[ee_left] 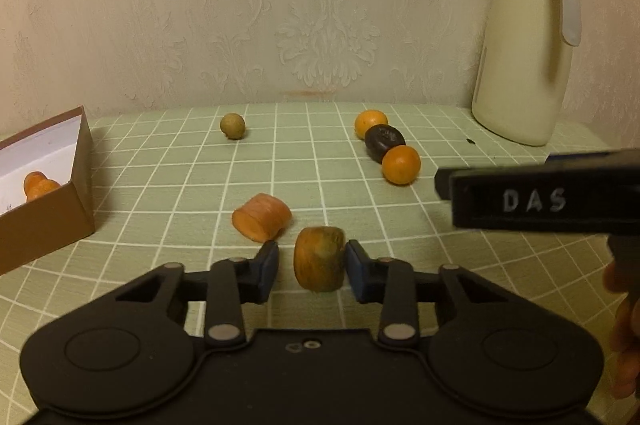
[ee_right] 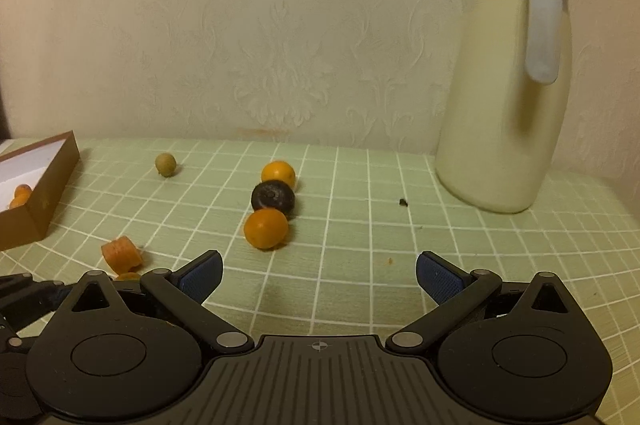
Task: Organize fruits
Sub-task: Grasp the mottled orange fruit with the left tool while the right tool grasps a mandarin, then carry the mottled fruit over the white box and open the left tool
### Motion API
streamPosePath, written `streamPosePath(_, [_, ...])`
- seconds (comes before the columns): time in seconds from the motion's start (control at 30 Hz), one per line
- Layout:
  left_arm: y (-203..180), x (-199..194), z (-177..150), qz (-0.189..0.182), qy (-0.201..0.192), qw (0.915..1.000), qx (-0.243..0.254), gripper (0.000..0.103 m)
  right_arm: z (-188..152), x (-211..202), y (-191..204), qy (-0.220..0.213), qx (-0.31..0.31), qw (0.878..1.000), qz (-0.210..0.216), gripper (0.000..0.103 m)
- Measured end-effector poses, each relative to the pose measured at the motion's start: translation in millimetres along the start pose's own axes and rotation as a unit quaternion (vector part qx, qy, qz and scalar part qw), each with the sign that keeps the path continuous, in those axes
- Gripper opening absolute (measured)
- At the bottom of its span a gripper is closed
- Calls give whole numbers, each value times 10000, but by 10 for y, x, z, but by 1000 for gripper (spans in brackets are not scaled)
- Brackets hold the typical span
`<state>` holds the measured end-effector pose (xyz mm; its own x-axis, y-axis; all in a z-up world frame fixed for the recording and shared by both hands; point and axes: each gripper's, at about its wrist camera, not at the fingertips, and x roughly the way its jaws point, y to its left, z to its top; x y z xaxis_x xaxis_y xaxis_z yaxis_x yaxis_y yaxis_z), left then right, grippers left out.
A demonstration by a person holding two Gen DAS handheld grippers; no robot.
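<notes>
My left gripper (ee_left: 312, 265) is open around a carrot chunk (ee_left: 319, 259) that stands on the checked cloth; the right pad touches it, the left pad stands apart. Another carrot chunk (ee_left: 262, 216) lies just ahead left, also in the right wrist view (ee_right: 122, 254). Two oranges (ee_left: 401, 164) (ee_left: 371, 121) and a dark round fruit (ee_left: 384, 141) lie in a row at the right. A small green-brown fruit (ee_left: 232, 125) lies near the wall. A brown box (ee_left: 44, 201) at the left holds carrot pieces (ee_left: 38, 185). My right gripper (ee_right: 318, 277) is open and empty, short of the near orange (ee_right: 266, 228).
A cream thermos jug (ee_left: 524, 45) stands at the back right by the wallpapered wall, also in the right wrist view (ee_right: 508, 97). A dark crumb (ee_right: 402, 202) lies on the cloth. The right gripper's body (ee_left: 540, 201) shows at the right of the left wrist view.
</notes>
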<state>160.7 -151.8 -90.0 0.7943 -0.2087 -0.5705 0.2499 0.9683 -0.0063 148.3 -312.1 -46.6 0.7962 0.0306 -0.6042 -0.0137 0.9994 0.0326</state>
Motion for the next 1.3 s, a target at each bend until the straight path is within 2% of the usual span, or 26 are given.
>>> streamPosePath(0.17, [174, 80, 49, 90, 4, 9991, -409, 14, -12, 152, 90, 63, -46, 9999, 77, 100])
streamPosePath(0.27, [275, 115, 75, 138, 10, 9985, -532, 14, 19, 285, 168, 208, -43, 9996, 164, 79])
streamPosePath(0.43, [437, 180, 118, 204, 27, 9980, -603, 14, 83, 523, 250, 331, -75, 9992, 196, 72])
streamPosePath(0.5, [477, 199, 131, 192, 39, 9980, -596, 14, 103, 604, 270, 365, -65, 9991, 194, 64])
streamPosePath(0.53, [491, 208, 134, 167, 54, 9981, -585, 14, 109, 642, 273, 404, -50, 9990, 203, 53])
streamPosePath(0.6, [484, 216, 139, 152, 69, 9987, -483, 14, 125, 695, 278, 420, 6, 9989, 197, 50])
streamPosePath(0.67, [494, 214, 139, 116, 81, 9989, -443, 14, 144, 723, 294, 400, 32, 9990, 184, 32])
streamPosePath(0.9, [546, 148, 148, 124, 135, 9987, -468, 13, 188, 650, 306, 397, -1, 9991, 175, 32])
streamPosePath(1.3, [572, -267, 239, 193, -129, 9993, -284, 13, 215, 115, 288, 253, -185, 9993, 193, 32])
